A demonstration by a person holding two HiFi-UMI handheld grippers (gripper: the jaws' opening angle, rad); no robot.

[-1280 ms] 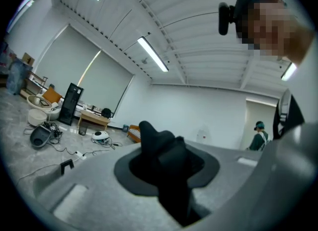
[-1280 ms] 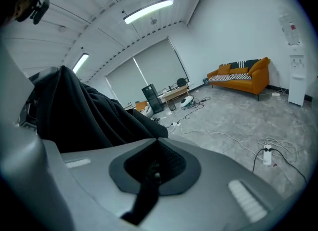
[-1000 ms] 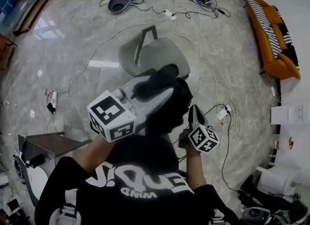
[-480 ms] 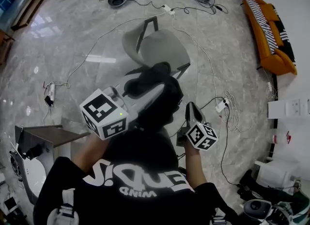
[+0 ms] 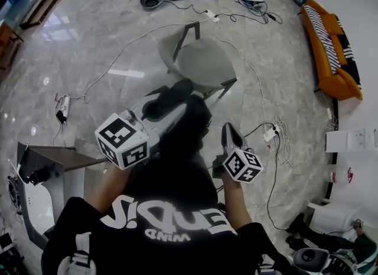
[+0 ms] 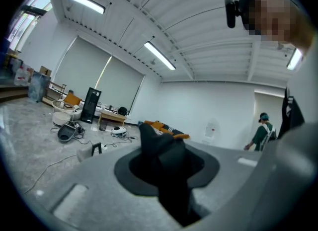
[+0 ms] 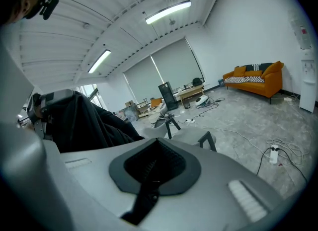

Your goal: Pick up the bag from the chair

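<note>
the bag [image 5: 186, 123] is off the chair [image 5: 198, 61]. it hangs as a black, soft, crumpled mass on the near side of the seat's front edge, between that edge and my operator's chest. the left gripper [image 5: 158, 105] has it: in the left gripper view a tongue of black cloth [image 6: 161, 150] stands up out of the jaws, which are pinched on it. i'd say the task is as good as done, since the grey seat shows bare.

what matters for the next move is this: the bag lies straight ahead of and below the left gripper, with its long axis, as i judge it, running down from the pinched end. it lies to the left of the right gripper [image 5: 227, 133]. in the right gripper view the dark drape [image 7: 84, 123] fills the left side, near those jaws but apart from them. the left hand is plainly the nearer one, being the one that carries. the right gripper's ribbed pads sit together with nothing between them, and it points out over the floor toward the chair [image 7: 194, 134].

the bag looks like matte cloth that folds and sags, so i'd expect it to swing. the chair is a smooth pale-grey shell on thin dark legs. the floor [image 5: 88, 43] is glossy grey marble, crossed by white cables [image 5: 260, 90]. an orange sofa [image 5: 331, 43] stands well apart at the right.
</note>
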